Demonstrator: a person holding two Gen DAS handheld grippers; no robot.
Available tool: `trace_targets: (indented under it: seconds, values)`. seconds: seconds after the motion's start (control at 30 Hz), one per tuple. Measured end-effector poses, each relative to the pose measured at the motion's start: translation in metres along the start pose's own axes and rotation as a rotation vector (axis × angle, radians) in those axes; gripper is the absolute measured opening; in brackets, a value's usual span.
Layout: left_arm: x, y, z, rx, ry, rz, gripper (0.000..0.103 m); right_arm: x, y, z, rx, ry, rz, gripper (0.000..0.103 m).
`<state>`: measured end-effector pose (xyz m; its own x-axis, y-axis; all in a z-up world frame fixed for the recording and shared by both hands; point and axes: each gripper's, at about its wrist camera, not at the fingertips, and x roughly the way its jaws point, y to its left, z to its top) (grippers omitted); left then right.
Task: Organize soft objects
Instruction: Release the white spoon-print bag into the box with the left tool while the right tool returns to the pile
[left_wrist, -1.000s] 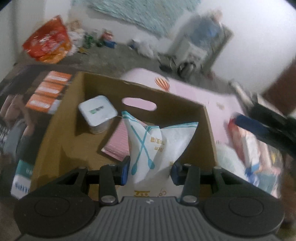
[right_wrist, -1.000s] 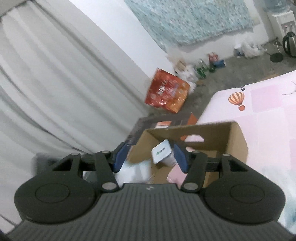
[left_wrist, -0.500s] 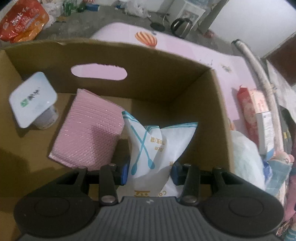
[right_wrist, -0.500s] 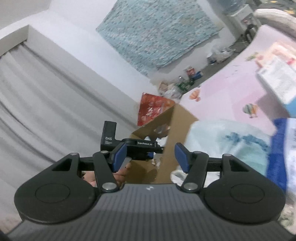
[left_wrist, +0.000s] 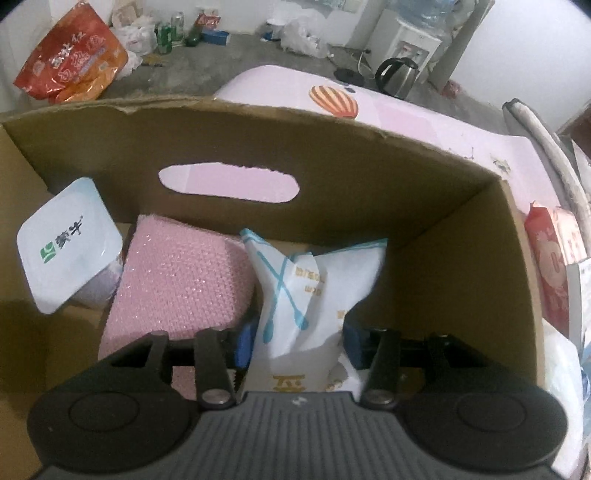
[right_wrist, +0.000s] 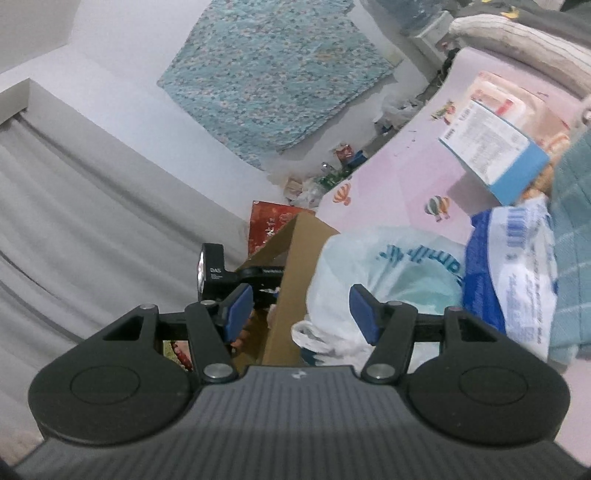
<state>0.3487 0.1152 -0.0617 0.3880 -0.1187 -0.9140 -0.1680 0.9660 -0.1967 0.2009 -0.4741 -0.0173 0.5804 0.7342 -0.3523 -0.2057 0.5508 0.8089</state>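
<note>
My left gripper (left_wrist: 297, 341) is shut on a white soft packet with blue spoon prints (left_wrist: 310, 288) and holds it low inside the brown cardboard box (left_wrist: 461, 236). A pink knitted cloth (left_wrist: 177, 280) and a white yogurt cup (left_wrist: 68, 254) lie in the box to the left of the packet. My right gripper (right_wrist: 301, 308) is open and empty, above the box's corner (right_wrist: 291, 266), facing a white plastic bag (right_wrist: 388, 269) on the pink bed. The left gripper's body (right_wrist: 236, 275) shows beyond the box wall.
A blue-and-white carton (right_wrist: 491, 151), a blue-white packet (right_wrist: 517, 266) and a teal cloth (right_wrist: 572, 221) lie on the pink bed (right_wrist: 399, 173). A red packet (left_wrist: 550, 266) lies right of the box. A kettle (left_wrist: 397, 75) and an orange bag (left_wrist: 70, 70) sit on the floor.
My left gripper has lowered the packet deeper into the box, beside the pink cloth. My right gripper has swung from over the box toward the bed's pile and the white plastic bag.
</note>
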Motion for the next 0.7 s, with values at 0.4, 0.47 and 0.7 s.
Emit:
trace_targets:
  seconds: [0.4, 0.47, 0.7]
  values:
    - [-0.025, 0.004, -0.003, -0.138, -0.056, -0.076, 0.088, -0.02, -0.003, -0.017, 0.023, -0.014, -0.03, 0.065]
    - [-0.036, 0.009, -0.005, -0.168, -0.08, -0.088, 0.088, -0.025, -0.001, -0.019, 0.022, -0.019, -0.031, 0.067]
    - [-0.092, 0.03, -0.023, -0.314, -0.168, -0.065, 0.089, -0.044, 0.004, -0.025, 0.008, -0.046, -0.046, 0.073]
